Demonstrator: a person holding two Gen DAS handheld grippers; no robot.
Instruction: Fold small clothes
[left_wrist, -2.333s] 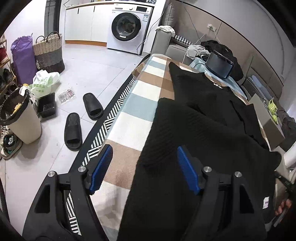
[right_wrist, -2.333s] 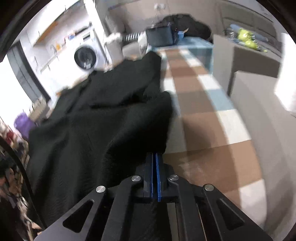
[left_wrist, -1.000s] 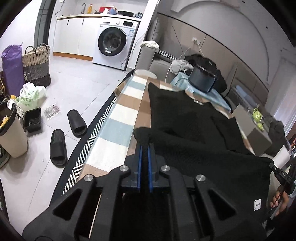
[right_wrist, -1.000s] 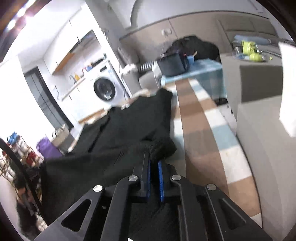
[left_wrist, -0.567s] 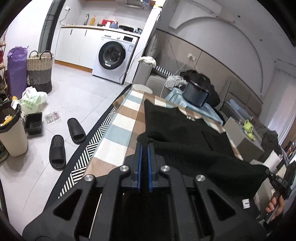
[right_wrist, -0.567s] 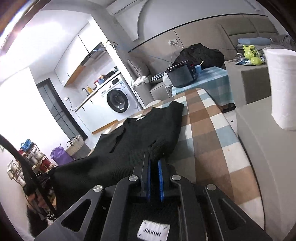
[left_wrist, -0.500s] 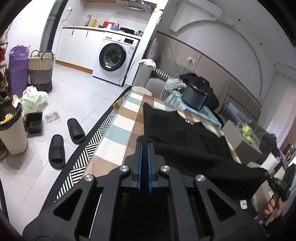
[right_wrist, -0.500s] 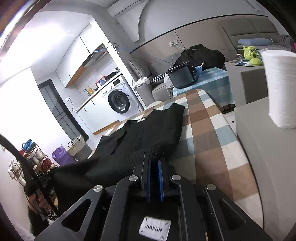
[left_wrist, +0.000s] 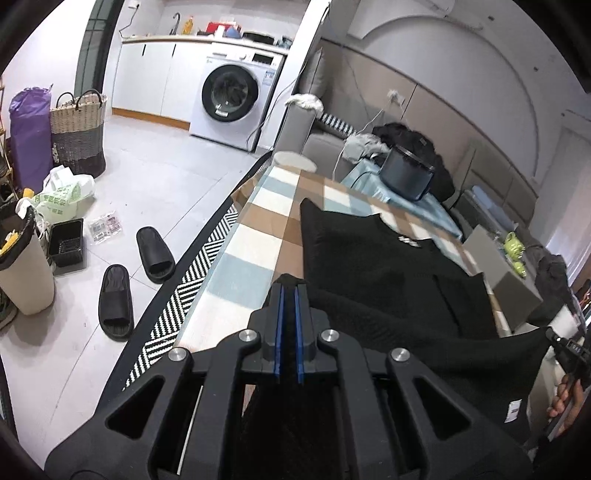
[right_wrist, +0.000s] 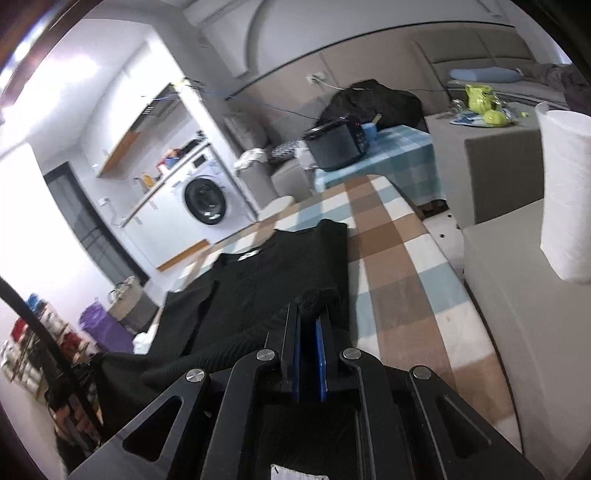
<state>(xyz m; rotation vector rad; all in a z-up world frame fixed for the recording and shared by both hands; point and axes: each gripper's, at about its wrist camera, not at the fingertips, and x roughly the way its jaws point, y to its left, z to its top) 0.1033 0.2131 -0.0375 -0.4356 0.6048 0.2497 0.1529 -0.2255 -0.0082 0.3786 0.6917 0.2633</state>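
A black knit garment (left_wrist: 388, 273) lies on a checked brown, blue and white table (left_wrist: 255, 236), collar end far from me. Its near hem is lifted off the table and hangs stretched between my two grippers. My left gripper (left_wrist: 289, 291) is shut on one hem corner. My right gripper (right_wrist: 309, 314) is shut on the other corner of the black garment (right_wrist: 266, 280), above the checked table (right_wrist: 399, 258). A white label hangs at the garment's lower edge in both views.
Left of the table is a zigzag rug (left_wrist: 177, 302), two black slippers (left_wrist: 155, 251), a bin (left_wrist: 22, 273) and a washing machine (left_wrist: 232, 99). A dark pot (left_wrist: 406, 173) stands beyond the table's far end. A white paper roll (right_wrist: 565, 199) stands on a grey block at right.
Both grippers have risen with the hem, which now hangs higher above the table. The left gripper, open 2.3 s ago, has shut on its corner since.
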